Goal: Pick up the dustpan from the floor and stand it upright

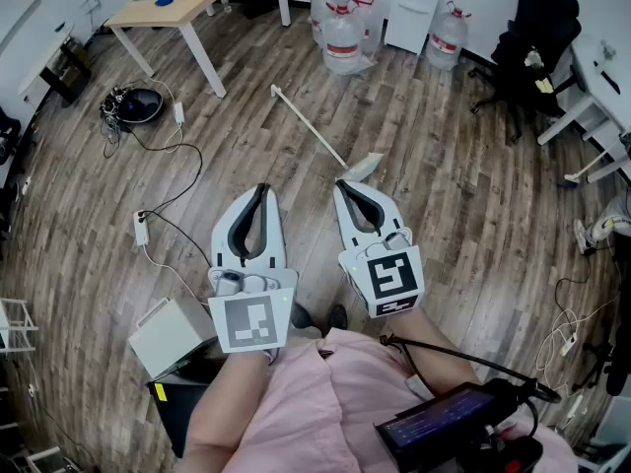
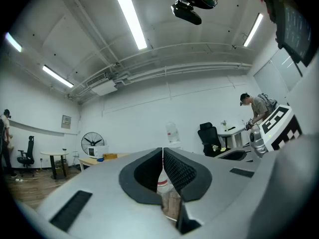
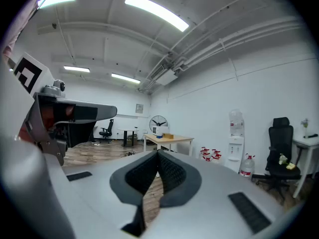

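Observation:
The dustpan (image 1: 363, 168) lies flat on the wooden floor in the head view, its long white handle (image 1: 306, 124) running up and to the left. My right gripper (image 1: 341, 183) hovers just short of the pan, jaws shut with nothing between them. My left gripper (image 1: 262, 189) is held beside it, further left, also shut and holding nothing. Both gripper views look out level across the room, with the left gripper (image 2: 162, 149) and the right gripper (image 3: 158, 153) showing tips that meet. The dustpan does not appear in either gripper view.
A wooden table (image 1: 182, 8) stands at the back left, with several water bottles (image 1: 342, 28) and a black office chair (image 1: 527, 37) along the far wall. Cables and a power strip (image 1: 141, 228) trail on the left. A white box (image 1: 170, 335) sits near my feet. A person (image 2: 259, 108) stands at a far desk.

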### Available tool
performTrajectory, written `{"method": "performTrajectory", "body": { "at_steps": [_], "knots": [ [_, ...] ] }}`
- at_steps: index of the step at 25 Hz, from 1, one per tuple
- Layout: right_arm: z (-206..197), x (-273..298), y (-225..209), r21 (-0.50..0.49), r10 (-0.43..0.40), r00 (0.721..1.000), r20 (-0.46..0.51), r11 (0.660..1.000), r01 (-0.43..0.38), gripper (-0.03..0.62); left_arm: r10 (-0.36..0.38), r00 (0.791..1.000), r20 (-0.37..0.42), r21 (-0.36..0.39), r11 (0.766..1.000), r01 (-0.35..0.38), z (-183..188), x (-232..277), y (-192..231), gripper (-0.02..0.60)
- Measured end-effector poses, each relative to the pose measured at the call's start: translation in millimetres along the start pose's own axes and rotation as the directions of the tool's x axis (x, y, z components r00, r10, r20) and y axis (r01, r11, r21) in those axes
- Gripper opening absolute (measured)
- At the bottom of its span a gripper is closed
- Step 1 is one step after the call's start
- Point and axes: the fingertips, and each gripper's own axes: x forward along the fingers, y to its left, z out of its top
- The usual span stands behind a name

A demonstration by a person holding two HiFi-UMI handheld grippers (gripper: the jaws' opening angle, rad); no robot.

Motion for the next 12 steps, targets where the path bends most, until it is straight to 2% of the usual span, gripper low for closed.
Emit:
{"method": "performTrajectory", "body": {
  "at_steps": [12],
  "knots": [
    [-11.1, 13.6, -2.7, -0.002, 0.028, 1.0, -0.003, 1.0, -0.028, 0.002, 0.016, 1.0, -0.025, -0.023, 1.0, -0.016, -18.5, 10.8, 4.7, 0.015]
  ]
}}
